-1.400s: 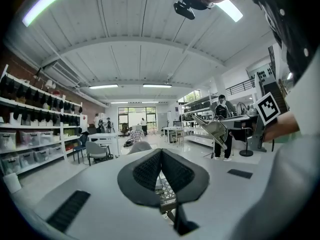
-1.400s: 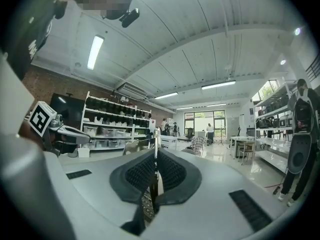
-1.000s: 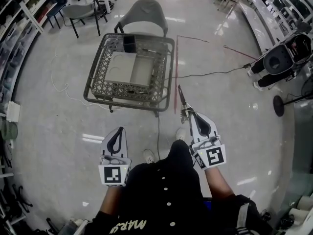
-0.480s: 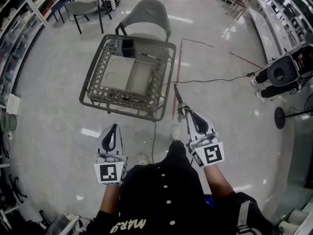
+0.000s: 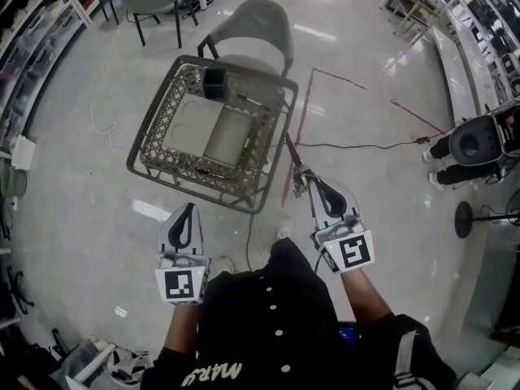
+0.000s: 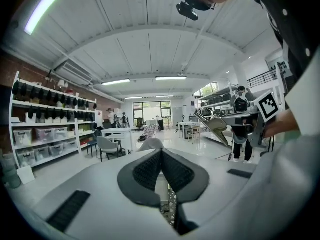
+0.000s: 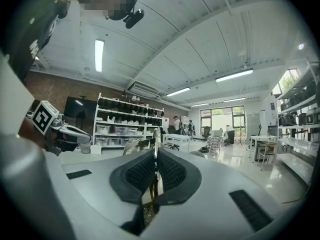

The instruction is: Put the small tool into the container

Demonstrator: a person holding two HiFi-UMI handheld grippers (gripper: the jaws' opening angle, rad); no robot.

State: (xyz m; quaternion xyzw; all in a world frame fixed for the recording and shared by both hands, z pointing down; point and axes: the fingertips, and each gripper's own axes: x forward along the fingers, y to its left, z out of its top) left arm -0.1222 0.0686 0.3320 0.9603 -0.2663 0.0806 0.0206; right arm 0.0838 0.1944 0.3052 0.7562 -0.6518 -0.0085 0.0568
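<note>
Item: small tool [image 5: 292, 158] — slim, metallic, pointed. It is clamped in the right gripper [image 5: 312, 187], whose jaws are pressed narrow on its lower part, with the thin shaft sticking out past the pads. Location: just off the right-hand rim of the wire basket [image 5: 195, 189], tip aimed at that rim and close by it; whether it already overhangs the rim cannot be told. Left gripper [image 5: 188, 214]: jaws together with nothing between them, held short of the basket's near rim. Basket contents: white trays [image 5: 191, 124] in the middle and a small black box [image 5: 215, 84] at the far corner; no tool is seen inside. Status, as judged — pick-up done, tool in carriage. Remaining: bring it over the basket, or over the black box if that is the container meant, then lower and release.
</note>
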